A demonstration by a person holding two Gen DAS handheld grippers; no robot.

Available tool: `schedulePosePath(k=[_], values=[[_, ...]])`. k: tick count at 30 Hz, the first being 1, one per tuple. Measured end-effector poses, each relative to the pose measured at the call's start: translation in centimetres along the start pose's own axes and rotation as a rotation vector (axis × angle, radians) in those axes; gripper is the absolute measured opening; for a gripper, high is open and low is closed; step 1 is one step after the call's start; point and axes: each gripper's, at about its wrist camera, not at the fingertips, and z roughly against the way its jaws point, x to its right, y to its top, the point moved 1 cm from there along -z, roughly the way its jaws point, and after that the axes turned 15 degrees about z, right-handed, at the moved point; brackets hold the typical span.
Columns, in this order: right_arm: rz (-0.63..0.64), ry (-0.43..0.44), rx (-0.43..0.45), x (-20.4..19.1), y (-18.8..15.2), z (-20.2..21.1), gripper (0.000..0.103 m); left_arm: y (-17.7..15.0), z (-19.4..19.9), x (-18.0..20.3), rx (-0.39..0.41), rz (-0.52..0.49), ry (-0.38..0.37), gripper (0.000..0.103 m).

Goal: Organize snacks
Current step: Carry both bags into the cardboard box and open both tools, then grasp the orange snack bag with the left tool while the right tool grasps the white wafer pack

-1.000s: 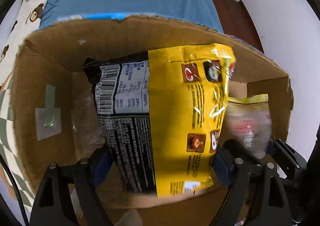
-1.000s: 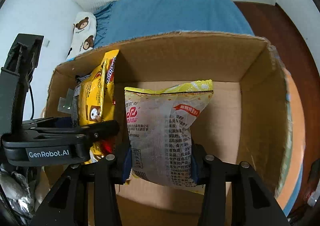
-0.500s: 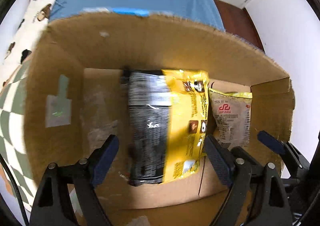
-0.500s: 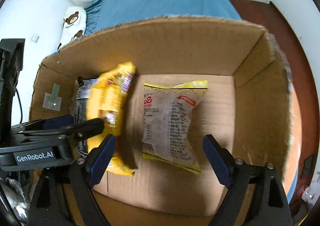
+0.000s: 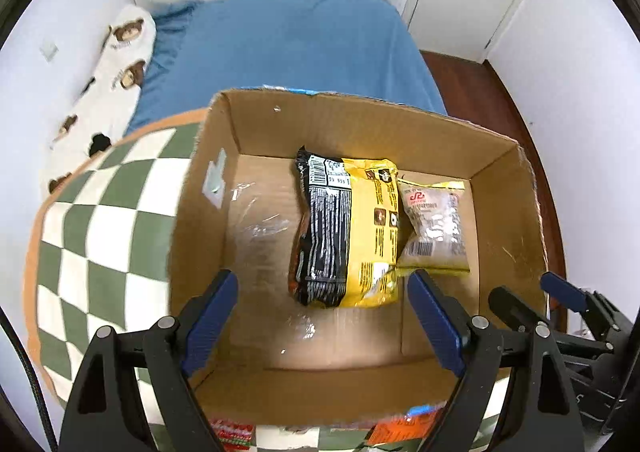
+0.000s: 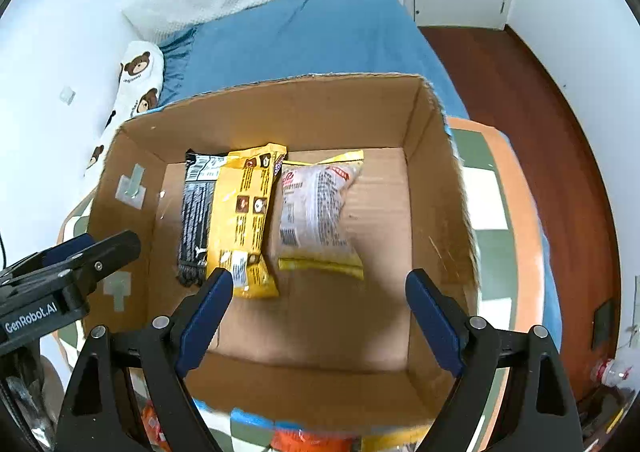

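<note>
Directly ahead of both tools sits an open brown cardboard box (image 5: 400, 116) (image 6: 280, 108), resting on a green-and-white checkered cloth with an orange border (image 5: 108, 212) (image 6: 492, 192). Left tool (image 5: 322, 316): jaws spread wide, blue-padded fingers (image 5: 210, 308) empty, held above the near wall of the box. Right tool (image 6: 318, 316): likewise spread wide and empty, above the near edge of the box; in the right wrist view the left tool appears at the far left, beside the box's left wall. On the box floor, just beyond the fingertips, lie two snack packs side by side and touching: a yellow-and-black foil snack bag with a barcode (image 5: 346, 232) (image 6: 236, 212), ahead of the left tool and between its fingers, and a pale translucent snack packet with yellow seams and red print (image 5: 434, 224) (image 6: 316, 208), on its right side. Neither pack is touched by a tool. Grey tape patches (image 5: 214, 180) (image 6: 130, 184) mark the box's left inner wall. Beyond the box: a bed with a blue sheet (image 5: 288, 52) (image 6: 304, 40), a white bear-print pillow (image 5: 116, 68) (image 6: 138, 76), and a dark red wooden floor (image 6: 540, 112) to the right. Below the near wall, orange and red packaging (image 5: 400, 424) (image 6: 312, 440) is partly visible; details cannot be made out.
</note>
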Motion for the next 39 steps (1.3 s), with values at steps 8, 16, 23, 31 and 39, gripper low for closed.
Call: schedulePosePath(k=[8, 16, 23, 31, 39], values=[[0.016, -0.057, 0.082, -1.8, -2.6, 5.1, 0.090, -3.0, 3.4, -0.3, 0.107, -0.015, -0.001, 0.087], [0.002, -0.047, 0.144, -2.8, -6.3, 10.6, 0.090, -6.4, 6.7, -0.9, 0.140, -0.008, -0.037, 0.087], [-0.039, -0.003, 0.076, -2.6, -11.9, 10.4, 0.090, -10.8, 4.4, -1.0, 0.054, -0.045, -0.041, 0.103], [-0.111, 0.019, -0.148, 1.0, -19.7, 3.3, 0.090, -17.3, -3.9, 1.7, -0.090, -0.214, 0.038, 0.103], [-0.039, 0.064, -0.312, 2.5, -23.9, -4.2, 0.082, -22.9, -8.6, 9.3, 0.024, -0.864, 0.191, 0.103]])
